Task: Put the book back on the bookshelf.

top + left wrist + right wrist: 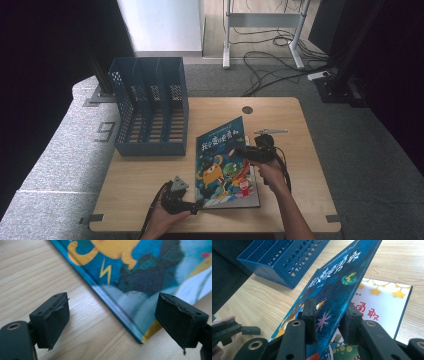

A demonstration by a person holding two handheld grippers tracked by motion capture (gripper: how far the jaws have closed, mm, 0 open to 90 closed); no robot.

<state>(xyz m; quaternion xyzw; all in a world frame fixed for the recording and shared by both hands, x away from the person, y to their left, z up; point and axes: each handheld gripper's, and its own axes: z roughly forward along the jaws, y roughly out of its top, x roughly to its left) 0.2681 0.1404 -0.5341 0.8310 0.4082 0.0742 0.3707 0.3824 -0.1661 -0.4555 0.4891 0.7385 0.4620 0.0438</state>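
Observation:
A blue picture book [222, 160] with cartoon monsters lies in the middle of the table. My right gripper [248, 152] is shut on its right edge, and the blue cover [342, 282] tilts up between the jaws [329, 317]. Under it lies a white sheet [384, 302] with yellow stars and red characters; I cannot tell whether it is a page or a second book. My left gripper [195, 207] stands open at the book's near left corner [142, 338], its jaws [113, 322] wide apart on either side of it and touching nothing. The left gripper [249, 330] also appears in the right gripper view.
A blue slotted file rack [150, 107] stands at the table's back left, empty [284, 260]. A small grey tool [271, 131] lies behind the right gripper. A round cable hole [247, 109] sits near the far edge. Bare wood [37, 272] lies left of the book.

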